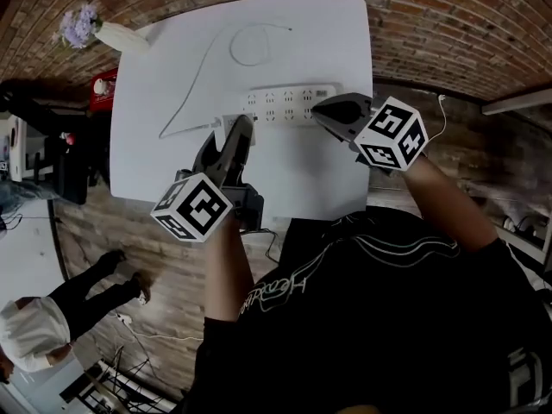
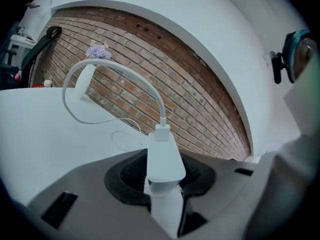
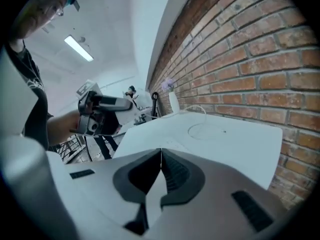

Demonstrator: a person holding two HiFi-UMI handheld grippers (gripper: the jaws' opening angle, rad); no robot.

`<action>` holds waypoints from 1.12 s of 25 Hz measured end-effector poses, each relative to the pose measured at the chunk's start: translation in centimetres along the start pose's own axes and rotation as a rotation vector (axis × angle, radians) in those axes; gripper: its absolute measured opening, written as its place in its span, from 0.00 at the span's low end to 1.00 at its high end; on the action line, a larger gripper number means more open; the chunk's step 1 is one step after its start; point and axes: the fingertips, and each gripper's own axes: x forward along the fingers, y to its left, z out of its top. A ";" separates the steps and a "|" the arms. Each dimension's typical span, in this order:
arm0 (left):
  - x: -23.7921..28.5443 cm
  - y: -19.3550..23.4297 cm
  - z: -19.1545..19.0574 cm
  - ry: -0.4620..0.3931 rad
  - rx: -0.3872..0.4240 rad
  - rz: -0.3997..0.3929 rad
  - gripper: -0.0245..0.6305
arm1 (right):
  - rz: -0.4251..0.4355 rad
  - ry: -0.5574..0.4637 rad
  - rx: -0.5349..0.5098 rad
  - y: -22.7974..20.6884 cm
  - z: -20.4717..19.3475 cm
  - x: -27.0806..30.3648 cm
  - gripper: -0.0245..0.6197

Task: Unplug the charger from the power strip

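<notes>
Left gripper clamps the charger, cable trailing | right gripper closed on nothing, by power strip | step: plug seemingly out, held clear | next: set charger on table, release

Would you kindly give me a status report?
Left gripper shut on charger. Right gripper shut, empty. Charger looks clear of power strip. Cable trailing, nothing blocking.
</notes>
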 end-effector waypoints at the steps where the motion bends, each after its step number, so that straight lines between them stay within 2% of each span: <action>1: -0.6 -0.8 -0.4 0.000 0.008 -0.007 0.24 | 0.008 -0.028 0.003 0.8 0.7 -0.9 0.03; 5: -3.6 -3.9 -1.9 0.000 0.033 -0.027 0.24 | 0.051 -0.128 0.002 4.8 3.6 -4.5 0.03; 11: -7.1 -8.6 -4.4 0.015 0.040 -0.063 0.24 | 0.064 -0.300 0.080 8.1 6.7 -10.3 0.03; 18: -9.6 -11.0 -5.5 0.052 0.098 -0.061 0.24 | 0.057 -0.298 0.136 11.6 4.9 -11.9 0.03; 28: -17.7 -13.8 -6.7 0.048 0.155 -0.106 0.24 | 0.070 -0.356 0.123 21.8 5.3 -14.4 0.03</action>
